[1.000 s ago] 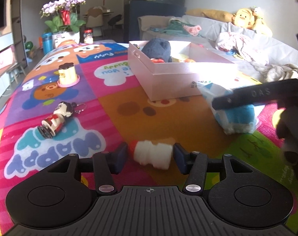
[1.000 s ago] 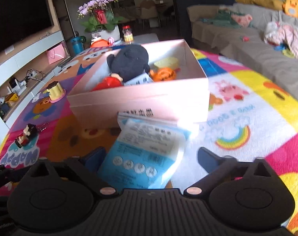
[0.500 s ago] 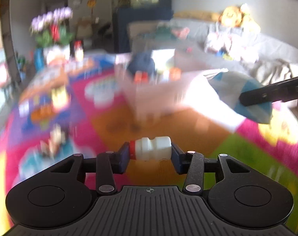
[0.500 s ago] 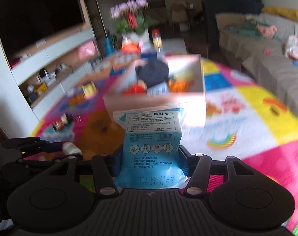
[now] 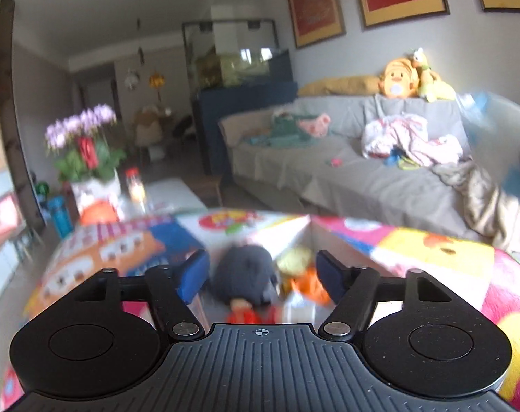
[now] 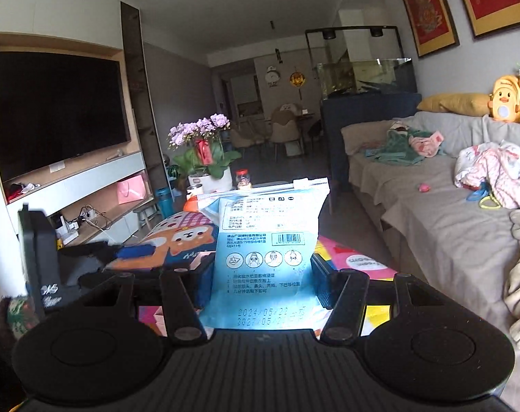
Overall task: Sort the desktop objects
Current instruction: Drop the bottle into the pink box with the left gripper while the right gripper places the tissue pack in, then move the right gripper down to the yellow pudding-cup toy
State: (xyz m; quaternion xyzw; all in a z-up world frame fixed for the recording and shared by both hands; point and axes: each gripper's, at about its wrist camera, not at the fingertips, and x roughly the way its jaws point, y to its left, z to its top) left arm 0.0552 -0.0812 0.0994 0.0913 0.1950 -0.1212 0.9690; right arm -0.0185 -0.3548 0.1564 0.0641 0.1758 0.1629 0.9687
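Note:
In the left wrist view my left gripper (image 5: 261,276) hovers over the open pink box (image 5: 311,221). Its jaws are opening and nothing is between the blue pads. Below them the box holds a dark plush toy (image 5: 243,274), a yellow item (image 5: 294,257), an orange item (image 5: 308,285) and a small blurred white thing (image 5: 296,310). In the right wrist view my right gripper (image 6: 261,279) is shut on a light-blue packet (image 6: 267,233), held upright above the mat. The left gripper's black body (image 6: 47,271) shows at that view's left edge.
The colourful cartoon mat (image 5: 438,250) covers the table. A flower pot (image 6: 205,158), a small jar (image 6: 243,178) and a blue bottle (image 6: 164,199) stand at its far end. On the right is a grey sofa (image 6: 448,226) with clothes, and on the left a TV (image 6: 54,113).
The left gripper lifted the white bottle, carried it over the pink box and opened; the bottle has left its jaws. The right gripper closed on the blue packet and raised it.

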